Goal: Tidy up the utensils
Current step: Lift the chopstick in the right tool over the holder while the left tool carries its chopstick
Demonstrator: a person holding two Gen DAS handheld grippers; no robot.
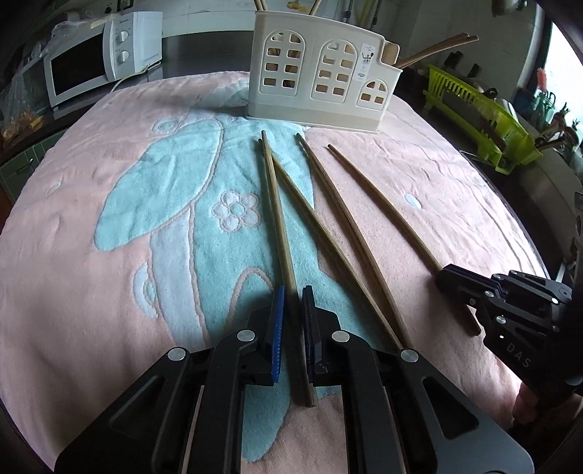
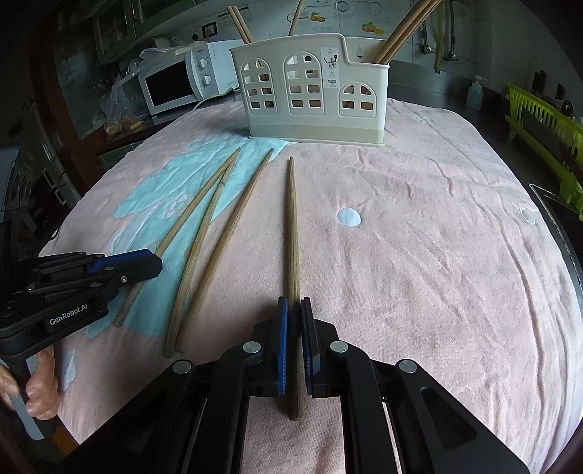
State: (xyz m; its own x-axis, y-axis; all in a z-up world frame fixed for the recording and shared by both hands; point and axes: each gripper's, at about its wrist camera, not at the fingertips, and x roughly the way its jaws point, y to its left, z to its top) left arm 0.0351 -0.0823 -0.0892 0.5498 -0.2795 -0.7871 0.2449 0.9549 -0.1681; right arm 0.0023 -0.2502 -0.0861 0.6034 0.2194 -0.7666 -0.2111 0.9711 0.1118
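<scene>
Both grippers, left gripper [image 1: 291,291] and right gripper [image 2: 294,302], pinch light, stiff, slim chopsticks [image 2: 291,226] near their thick ends.

Home kitchen, white countertop microwave oven [image 2: 182,82] with two dials, lime-green plastic dish-drying rack [image 1: 484,113], cream plastic utensil caddy [image 2: 309,94] holding wooden chopsticks, tiled wall with fruit decals [image 2: 368,27], pink-and-aqua terry towel [image 2: 419,255] over the worktop

A pink towel [image 2: 419,255] with pale blue patterns covers the surface; a cream utensil holder [image 2: 313,91] stands at its far edge; four wooden chopsticks [image 1: 342,218] lie just before the holder, fanning outward from it.
</scene>
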